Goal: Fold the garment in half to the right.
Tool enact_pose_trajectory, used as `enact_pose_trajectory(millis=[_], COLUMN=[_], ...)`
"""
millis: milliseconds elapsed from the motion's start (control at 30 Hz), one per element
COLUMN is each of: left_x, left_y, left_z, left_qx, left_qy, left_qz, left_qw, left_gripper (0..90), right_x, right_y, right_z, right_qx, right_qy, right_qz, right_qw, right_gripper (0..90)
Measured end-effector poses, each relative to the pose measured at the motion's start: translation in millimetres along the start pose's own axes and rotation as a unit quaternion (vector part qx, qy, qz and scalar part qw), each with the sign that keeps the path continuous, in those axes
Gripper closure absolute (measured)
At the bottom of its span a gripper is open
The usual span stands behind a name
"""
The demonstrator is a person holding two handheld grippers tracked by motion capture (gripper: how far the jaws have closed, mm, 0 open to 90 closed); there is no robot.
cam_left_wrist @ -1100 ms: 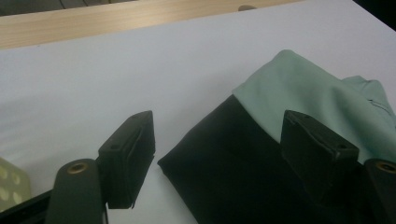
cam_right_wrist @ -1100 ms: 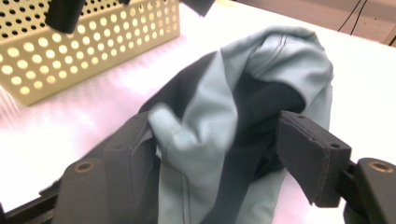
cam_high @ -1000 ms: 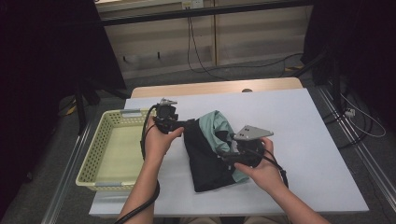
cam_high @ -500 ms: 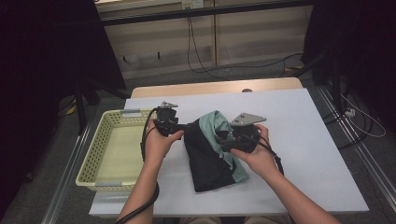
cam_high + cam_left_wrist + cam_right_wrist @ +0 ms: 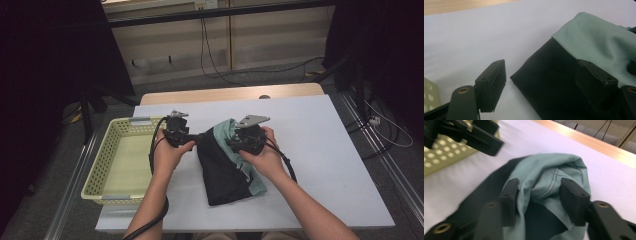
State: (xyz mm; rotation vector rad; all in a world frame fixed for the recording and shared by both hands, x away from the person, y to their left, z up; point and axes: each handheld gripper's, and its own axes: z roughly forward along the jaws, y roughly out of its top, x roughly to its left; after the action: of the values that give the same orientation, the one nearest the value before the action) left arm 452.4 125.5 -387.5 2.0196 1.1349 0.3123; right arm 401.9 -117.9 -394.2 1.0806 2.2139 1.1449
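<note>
A folded garment of black fabric with a pale green lining (image 5: pixel 225 162) lies on the white table top (image 5: pixel 320 150), near the middle and just right of the pale yellow perforated plastic basket (image 5: pixel 107 172). Its green inner side is turned outward along the far and right edges.

Left gripper (image 5: pixel 192 137), held in the person's left hand (image 5: pixel 167 152), sits at the garment's far-left corner. In the left gripper view (image 5: pixel 541 82) the jaws stand spread: one pad is over bare table beside the black corner, the other lies over the black cloth. The corner sits between them, no squeeze visible.

Right gripper (image 5: pixel 235 145), in the right hand (image 5: pixel 262 157), rests over the green part of the garment. In the right gripper view (image 5: pixel 539 198) the jaws have just been closing; a bunched fold of green cloth (image 5: pixel 544 182) lies between them. The left pad touches the fold; the right pad appears just clear of it. View is slightly blurred.
</note>
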Motion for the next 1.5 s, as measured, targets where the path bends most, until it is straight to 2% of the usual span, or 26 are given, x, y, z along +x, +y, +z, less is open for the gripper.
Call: enact_pose_trajectory(millis=[33,67,133,233,300,333,400,433,533,633,700,767,833,867,933,1000,1133,1267,1400,1500], left_x=[0.6,1.0,1.6,2.6,2.4,2.4,2.2,2.2,3.1,3.5,4.5,5.4,5.4,5.2,4.2,3.6,4.3,5.3,5.3,6.0], left_y=[-0.5,-1.1,-2.0,-3.3,-4.9,-5.8,-7.9,-9.0,-12.1,-13.9,-14.0,-13.2,-12.4,-12.4,-13.1,-13.9,-14.3,-13.8,-12.3,-11.6], left_z=[-0.3,-0.4,-0.3,-0.2,0.0,0.0,1.4,2.3,4.8,4.1,2.7,1.0,-0.6,-0.9,-0.5,-0.2,1.1,1.5,-0.8,-4.1], left_qx=[0.002,0.001,-0.002,0.001,-0.001,-0.001,-0.001,-0.002,-0.003,-0.008,-0.011,-0.008,-0.012,-0.012,-0.012,-0.012,-0.011,-0.011,-0.012,-0.014], left_qy=[-0.001,0.000,0.001,0.001,0.001,0.002,0.000,0.002,0.002,0.003,-0.001,0.001,0.000,0.001,0.003,0.001,0.000,0.002,0.003,0.006], left_qz=[0.001,0.001,-0.001,-0.001,-0.001,0.002,0.001,0.000,-0.003,-0.006,-0.009,-0.009,-0.009,-0.009,-0.006,-0.005,-0.005,-0.003,-0.003,-0.003], left_qw=[1.0000,1.0000,1.0000,1.0000,1.0000,1.0000,1.0000,1.0000,1.0000,0.9999,0.9999,0.9999,0.9999,0.9999,0.9999,0.9999,0.9999,0.9999,0.9999,0.9999], left_gripper=[25.5,25.5,25.5,25.6,25.6,25.6,25.6,25.6,25.6,25.6,25.5,25.5,25.6,25.5,25.5,25.6,25.5,25.5,25.6,25.6], right_x=[-2.6,-6.1,-13.4,-24.2,-29.6,-31.9,-33.4,-34.3,-35.3,-30.7,-23.8,-14.5,-1.7,4.5,10.6,7.6,-2.9,-12.6,-16.8,-20.5], right_y=[-1.1,-2.7,-7.5,-18.3,-25.7,-29.3,-36.2,-38.8,-40.3,-42.3,-43.5,-43.2,-41.3,-40.3,-38.5,-37.3,-33.3,-24.9,-14.2,-7.8], right_z=[2.3,3.6,4.9,6.3,6.7,6.8,9.6,10.2,10.9,13.6,13.8,13.7,14.8,15.5,16.2,13.5,3.0,-8.7,-12.4,-12.7], right_qx=[0.007,0.012,0.010,0.011,0.017,0.022,0.045,0.046,0.046,0.059,0.066,0.064,0.055,0.054,0.047,0.036,0.017,-0.003,-0.014,-0.018], right_qy=[0.001,0.011,0.013,0.013,-0.002,-0.012,-0.030,-0.028,-0.015,0.016,0.029,0.060,0.085,0.087,0.077,0.069,0.051,0.037,0.026,-0.004], right_qz=[0.000,0.006,0.028,0.056,0.066,0.068,0.044,0.042,0.044,0.056,0.063,0.070,0.063,0.055,0.037,0.039,0.039,0.051,0.044,0.034], right_qw=[1.0000,0.9999,0.9995,0.9983,0.9977,0.9974,0.9975,0.9976,0.9978,0.9966,0.9954,0.9937,0.9929,0.9932,0.9953,0.9962,0.9978,0.9980,0.9986,0.9993], right_gripper=[61.7,65.4,73.7,81.7,83.9,84.5,85.0,85.1,85.6,86.2,86.4,86.5,86.4,86.2,85.7,84.0,70.3,67.8,68.0,70.7])
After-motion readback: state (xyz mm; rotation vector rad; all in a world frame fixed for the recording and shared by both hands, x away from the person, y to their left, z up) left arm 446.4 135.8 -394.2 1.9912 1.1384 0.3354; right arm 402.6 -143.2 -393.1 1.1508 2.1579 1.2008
